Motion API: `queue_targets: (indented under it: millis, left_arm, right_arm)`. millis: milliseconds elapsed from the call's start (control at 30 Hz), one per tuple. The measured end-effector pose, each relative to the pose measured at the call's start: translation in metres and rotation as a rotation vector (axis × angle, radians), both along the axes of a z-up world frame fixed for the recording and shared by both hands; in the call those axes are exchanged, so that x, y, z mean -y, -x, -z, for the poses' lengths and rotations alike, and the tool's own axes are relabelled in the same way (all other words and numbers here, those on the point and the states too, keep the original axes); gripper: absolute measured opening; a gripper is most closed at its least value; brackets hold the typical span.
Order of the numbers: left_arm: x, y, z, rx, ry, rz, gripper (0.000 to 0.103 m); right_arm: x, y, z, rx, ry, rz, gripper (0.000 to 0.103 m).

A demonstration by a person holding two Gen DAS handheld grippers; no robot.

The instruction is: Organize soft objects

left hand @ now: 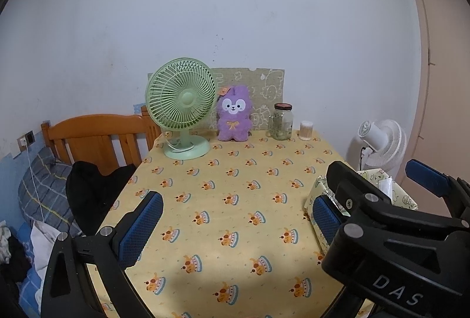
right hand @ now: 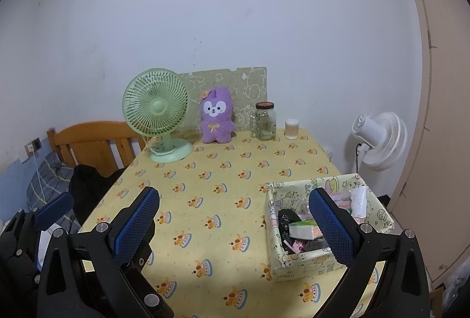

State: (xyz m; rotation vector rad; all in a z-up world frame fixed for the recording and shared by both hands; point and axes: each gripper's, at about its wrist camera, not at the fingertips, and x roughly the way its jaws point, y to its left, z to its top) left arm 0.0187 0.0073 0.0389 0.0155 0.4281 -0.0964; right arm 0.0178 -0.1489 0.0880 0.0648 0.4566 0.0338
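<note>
On black plastic at lower right of the left wrist view, raised letters "DAS", on the body of the right gripper (left hand: 379, 197); no other legible writing. Across the table (left hand: 235, 185), yellow cloth printed with small orange cakes, wide bare stretch through the middle, left edge hard against a wooden headboard (left hand: 94, 135) and a dark garment (left hand: 91, 191). At the far edge, lined along the wall: green fan (left hand: 180, 106) with round ribbed grille, purple plush toy (left hand: 234, 115), fuzzy and upright, leaning on a patterned board (left hand: 264, 85), then a glass jar (left hand: 282, 121) with dark lid and a small cotton-swab tub (left hand: 306, 130). Near the right front corner, a soft-sided printed box (right hand: 276, 229), open-topped, crammed with small packets, possibly tissues and a sponge, hard to make out. Beyond the right edge, a white floor fan (right hand: 382, 141) and a tan door (right hand: 434, 112). Left gripper (left hand: 235, 222) low over the near cloth, blue mesh pads spread wide, nothing between. Right gripper likewise spread and empty, right pad in front of the box's open top, left pad over bare cloth.
</note>
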Motion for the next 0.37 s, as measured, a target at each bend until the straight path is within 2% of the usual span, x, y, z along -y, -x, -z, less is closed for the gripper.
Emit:
queue_targets:
  millis: [367]
  left_arm:
    - [-0.0013, -0.0011, 0.0006, 0.009, 0.002, 0.002, 0.103]
  right_arm:
    - [-0.0013, -0.0021, 0.0005, 0.004, -0.002, -0.011, 0.103]
